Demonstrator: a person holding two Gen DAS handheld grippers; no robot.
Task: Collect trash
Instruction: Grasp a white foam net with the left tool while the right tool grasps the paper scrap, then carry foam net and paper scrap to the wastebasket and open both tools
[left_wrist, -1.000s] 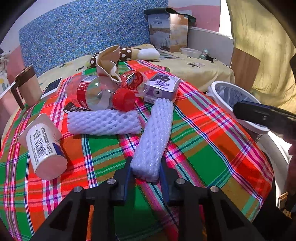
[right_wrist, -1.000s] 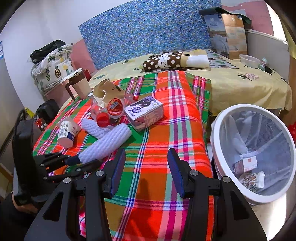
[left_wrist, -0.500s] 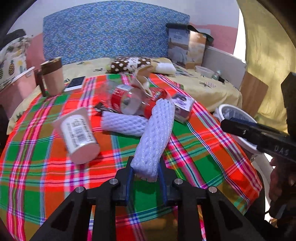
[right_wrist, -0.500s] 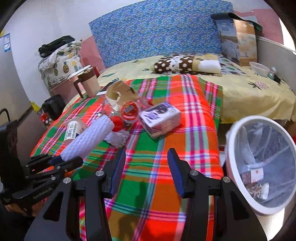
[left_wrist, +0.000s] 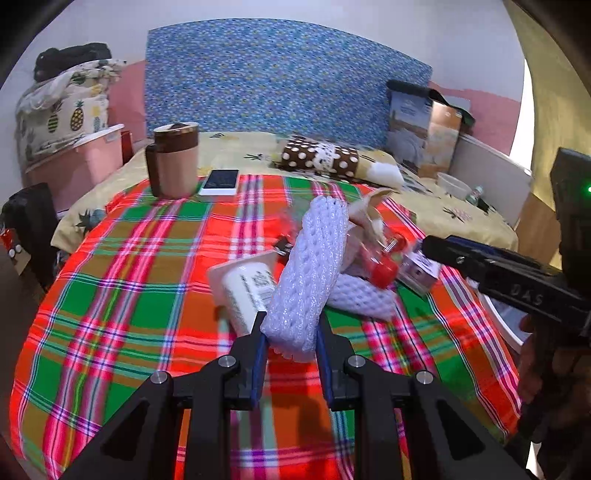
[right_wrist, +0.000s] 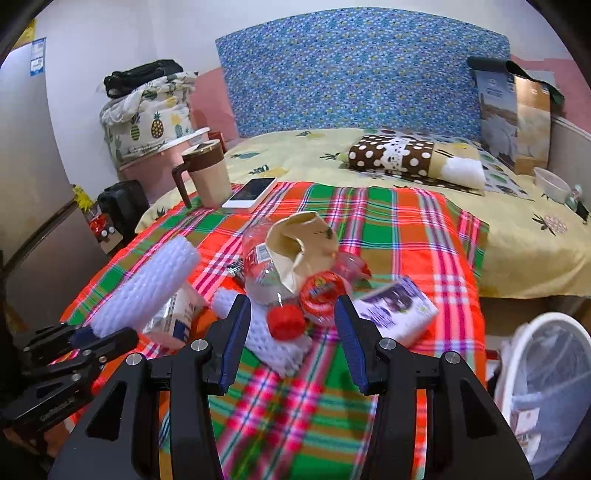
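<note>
The left gripper (left_wrist: 289, 341) is clamped on the near end of a white foam net sleeve (left_wrist: 310, 273), which sticks up and away from the jaws, raised off the plaid cloth (left_wrist: 140, 295); in the right wrist view the same sleeve (right_wrist: 147, 284) angles up to the right from the left gripper (right_wrist: 88, 338), clear of the cloth. The gripper points downward at a slant over the bed.

The right gripper (right_wrist: 291, 336) stands with its 2 blue-padded fingers (right_wrist: 234, 339) apart and nothing between them, aimed down at the trash pile. From the left wrist view it reaches in from the right edge, with part of the person's hand (left_wrist: 550, 369) below it.

On the cloth just beyond lie a 2nd foam sleeve (right_wrist: 273, 347), a clear bottle (right_wrist: 264, 280) with a red cap, a round red-lidded cup (right_wrist: 319, 295), a crumpled paper bag (right_wrist: 299, 251), a small purple-and-white carton (right_wrist: 395, 312) and a white tub (left_wrist: 247, 295) on its side (partly hidden by the held sleeve).

The white bin (right_wrist: 546, 387), lined with clear plastic, stands low to the right of the bed, with some scraps inside. Farther back on the cloth are a brown mug (right_wrist: 205, 175) and a phone (right_wrist: 251, 194), side by side.
</note>
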